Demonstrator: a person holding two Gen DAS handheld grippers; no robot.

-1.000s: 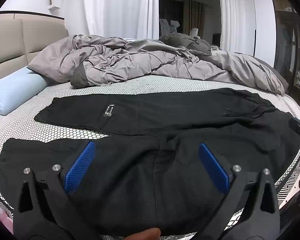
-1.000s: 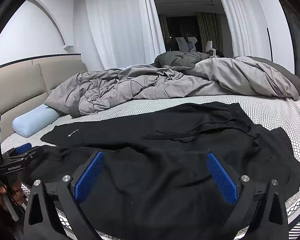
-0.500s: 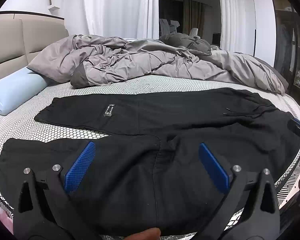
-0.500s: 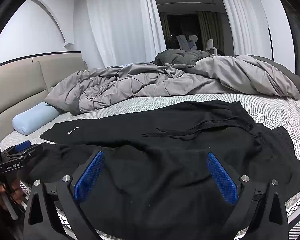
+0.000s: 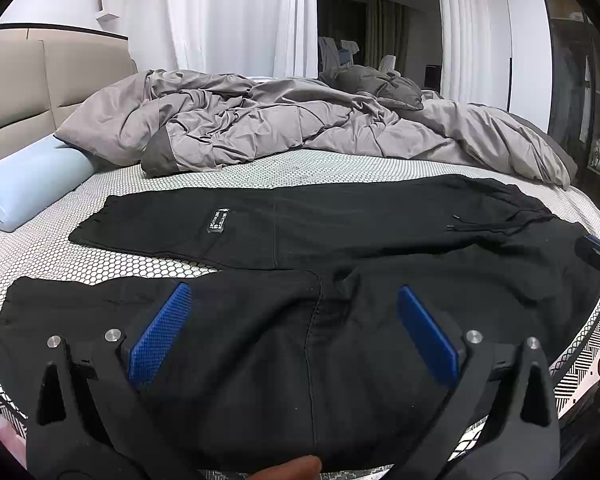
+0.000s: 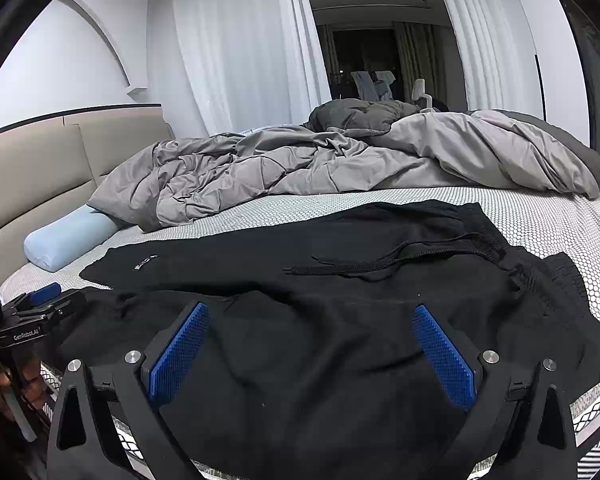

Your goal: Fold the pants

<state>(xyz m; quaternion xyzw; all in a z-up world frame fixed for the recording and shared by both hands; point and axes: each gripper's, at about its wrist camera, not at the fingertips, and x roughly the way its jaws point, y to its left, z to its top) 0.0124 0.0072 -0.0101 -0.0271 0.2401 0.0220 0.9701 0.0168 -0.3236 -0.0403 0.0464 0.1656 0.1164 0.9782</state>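
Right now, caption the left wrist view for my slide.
Open left tool above black pants spread on the bed.

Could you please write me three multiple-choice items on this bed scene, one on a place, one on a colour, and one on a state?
1. Where does the blue pillow lie?
A. by the headboard, left of the pants
B. on top of the pants
C. on the floor

2. What colour are the pants?
A. grey
B. black
C. white

3. How do the left gripper and right gripper stand?
A. both shut on cloth
B. one open, one shut
C. both open, holding nothing

Answers: 1 A, it rests against the headboard beside the leg ends. 2 B, the cloth is black on the patterned sheet. 3 C, the blue pads stand wide apart over the pants.
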